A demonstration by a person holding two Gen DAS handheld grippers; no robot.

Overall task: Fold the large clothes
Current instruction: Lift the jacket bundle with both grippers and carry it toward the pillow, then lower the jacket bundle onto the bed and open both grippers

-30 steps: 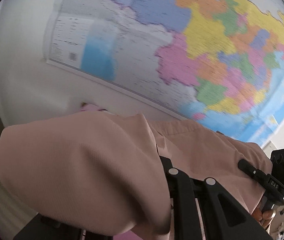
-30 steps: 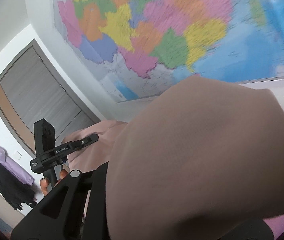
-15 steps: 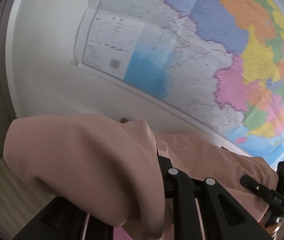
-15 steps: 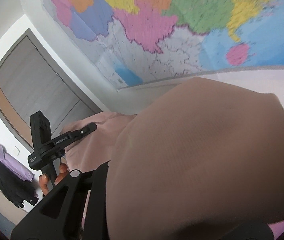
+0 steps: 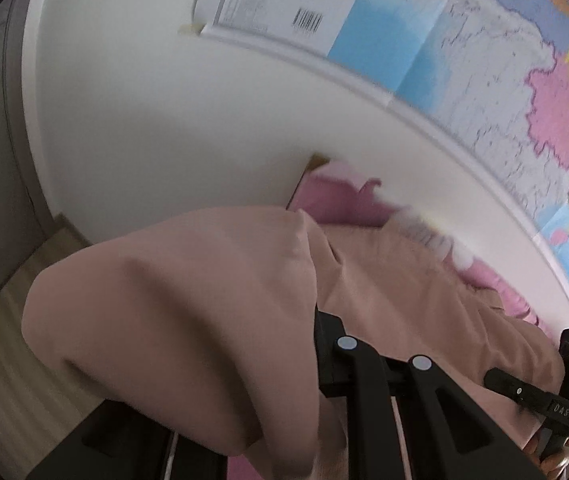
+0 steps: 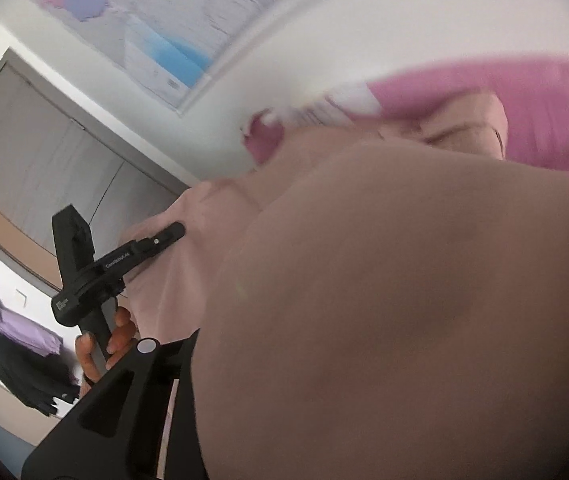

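A large peach-pink garment [image 5: 164, 320] hangs stretched between my two grippers and drapes over both. In the left wrist view it covers the fingertips of my left gripper [image 5: 276, 380], which is shut on its edge. My right gripper [image 6: 264, 360] is also buried under the garment [image 6: 404, 300]; its jaws are opening with the cloth still between them. Each gripper shows in the other's view: the left gripper [image 6: 172, 236] with a hand on its handle, the right gripper [image 5: 500, 380] at the far right. Beyond the cloth lies a pink bed sheet [image 5: 344, 204].
A big coloured map [image 5: 484, 80] hangs on the white wall behind the bed. A blurred white striped fabric [image 5: 424, 232] lies on the pink sheet [image 6: 544, 100]. A grey sliding door [image 6: 44, 160], purple and black clothes [image 6: 12, 340] and wooden floor [image 5: 4, 340] are on the left.
Both grippers have sunk and tipped downward with the garment. The map has slid up in both views, and the pink sheet with the striped fabric has come into sight.
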